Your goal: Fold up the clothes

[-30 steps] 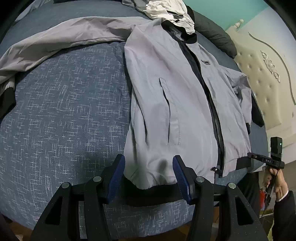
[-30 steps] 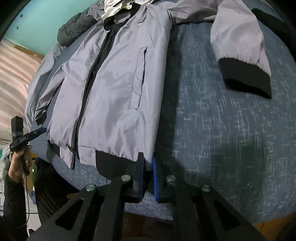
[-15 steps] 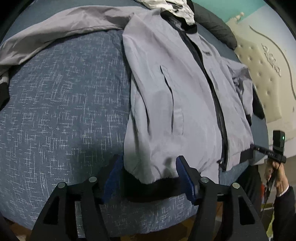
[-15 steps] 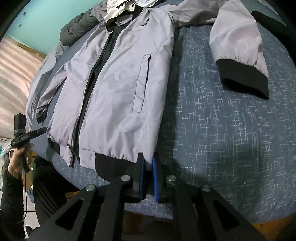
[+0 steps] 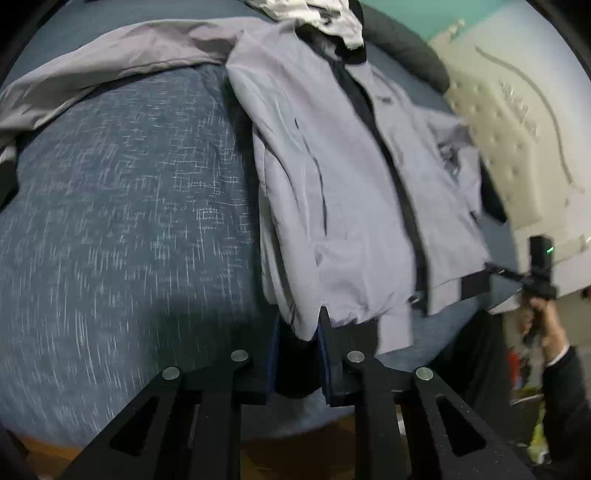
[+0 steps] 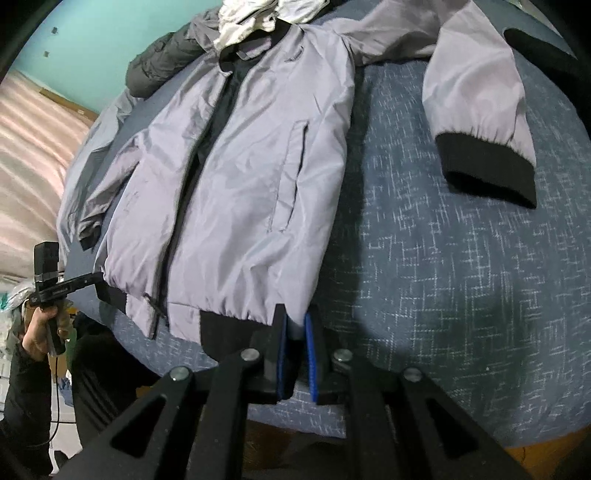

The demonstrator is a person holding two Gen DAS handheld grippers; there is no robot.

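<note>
Left wrist view: your left gripper [image 5: 297, 328] sits at the lower middle of the frame, its blue-padded fingers [image 5: 274, 354] drawn in close and pinching the hem corner of the grey jacket [image 5: 332, 192]. The jacket lies front up on the blue bed [image 5: 122, 206], running from the grip toward the top of the frame, its zip open down the middle. One sleeve [image 5: 110, 70] stretches to the upper left. At the right edge your other hand [image 5: 546, 325] holds its tool by the jacket's far hem corner.

In the right wrist view your right gripper [image 6: 297, 332] is low in the middle, fingers narrowed onto the jacket's [image 6: 236, 177] opposite hem corner beside the black waistband [image 6: 221, 332]. A black-cuffed sleeve [image 6: 480, 96] lies flat at the upper right, apart from the body. A pale garment [image 6: 251, 18] and a dark one [image 6: 159, 62] are piled past the collar at the top
</note>
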